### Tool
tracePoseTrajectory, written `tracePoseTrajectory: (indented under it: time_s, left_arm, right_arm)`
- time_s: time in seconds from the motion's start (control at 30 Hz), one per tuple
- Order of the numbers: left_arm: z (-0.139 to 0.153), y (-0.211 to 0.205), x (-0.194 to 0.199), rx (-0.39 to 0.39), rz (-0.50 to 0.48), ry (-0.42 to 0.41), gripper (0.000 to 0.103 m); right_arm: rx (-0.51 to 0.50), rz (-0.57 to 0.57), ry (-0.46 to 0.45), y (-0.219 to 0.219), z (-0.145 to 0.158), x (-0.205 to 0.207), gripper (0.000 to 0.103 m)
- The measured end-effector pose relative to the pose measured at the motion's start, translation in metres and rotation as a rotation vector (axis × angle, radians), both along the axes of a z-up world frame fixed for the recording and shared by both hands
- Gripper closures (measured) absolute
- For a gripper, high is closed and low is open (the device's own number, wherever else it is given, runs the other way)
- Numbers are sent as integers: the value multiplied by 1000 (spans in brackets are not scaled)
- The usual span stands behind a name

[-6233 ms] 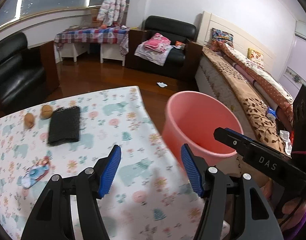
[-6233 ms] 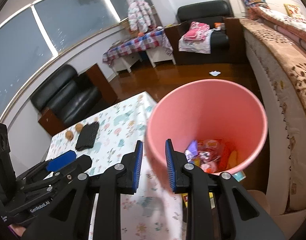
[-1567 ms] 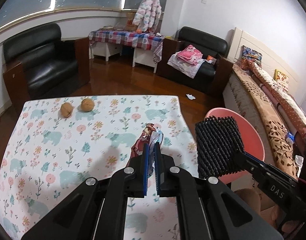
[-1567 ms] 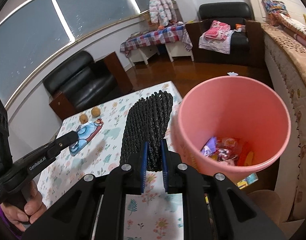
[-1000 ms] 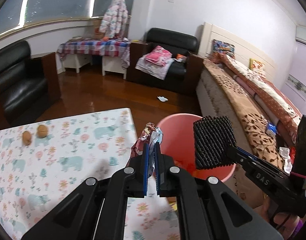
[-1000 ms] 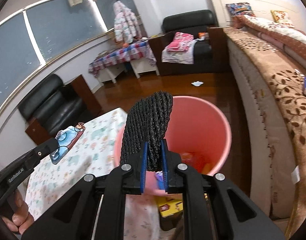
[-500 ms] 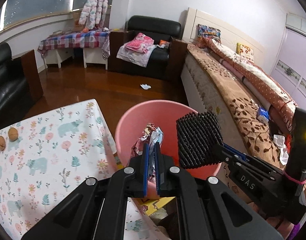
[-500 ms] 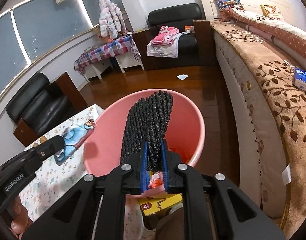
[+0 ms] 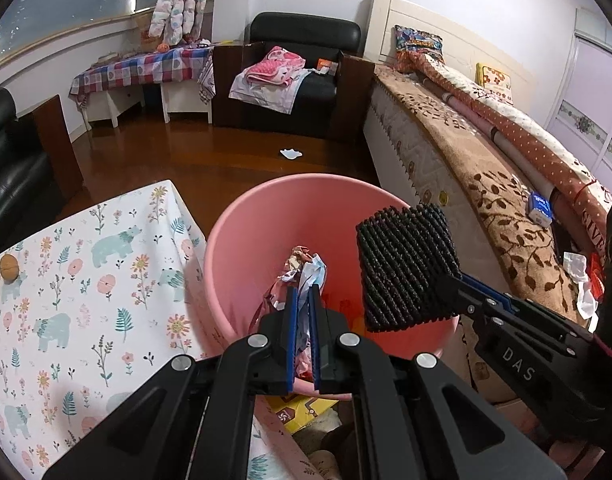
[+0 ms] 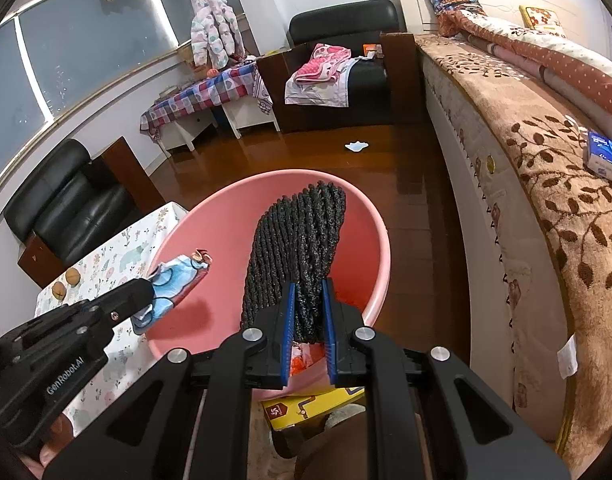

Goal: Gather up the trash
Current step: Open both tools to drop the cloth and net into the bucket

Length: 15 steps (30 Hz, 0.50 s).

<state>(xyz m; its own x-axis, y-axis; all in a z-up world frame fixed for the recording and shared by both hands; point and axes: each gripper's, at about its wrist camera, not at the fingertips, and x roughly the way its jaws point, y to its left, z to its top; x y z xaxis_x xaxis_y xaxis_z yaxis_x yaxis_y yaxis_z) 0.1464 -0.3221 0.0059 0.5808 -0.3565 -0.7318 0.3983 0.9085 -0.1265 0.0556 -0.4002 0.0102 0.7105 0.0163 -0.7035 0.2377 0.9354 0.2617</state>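
Left gripper (image 9: 300, 322) is clamping a crumpled printed wrapper (image 9: 301, 270) between its blue pads, jaws nearly closed on it, and is holding it over the mouth of the pink bucket (image 9: 241, 216). Right gripper (image 10: 309, 312) is pinching a black foam mesh sleeve (image 10: 301, 240), jaws pressing on its lower end; the sleeve is standing upright over the same bucket opening. In the right wrist view the wrapper (image 10: 177, 276) is sticking out from the left gripper's tip (image 10: 139, 290) over the near rim. Colourful wrappers are lying at the bucket's bottom (image 10: 301, 356). The bucket is standing just beside the table with the floral cloth (image 9: 85, 280), where two walnuts (image 9: 1, 274) are lying near the far edge.
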Motion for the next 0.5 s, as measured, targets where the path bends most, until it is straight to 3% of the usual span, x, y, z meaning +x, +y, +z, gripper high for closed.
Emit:
tracePoseTrajectory:
  time_s: [0.23,0.3,0.37,0.43,0.5]
  left_arm:
    - [-5,-4,4,5,12,6,98]
    - [-5,-5,5,1,15,7,92]
    - [-5,-3,5,-4,21,7,76]
    - [-6,-2,5,-8,27,6,67]
    - [-6,0,5,-12,28,5,65]
  right_arm:
    - [3,-2,20,-1,-4,5,89]
    - [15,-2,30,-3,-6,7,89]
    - [22,0,35,-5,-8,8,89]
    - [35,-1,34,-6,-9,8,89]
    - [44,-2,35,-8,-11,9,87]
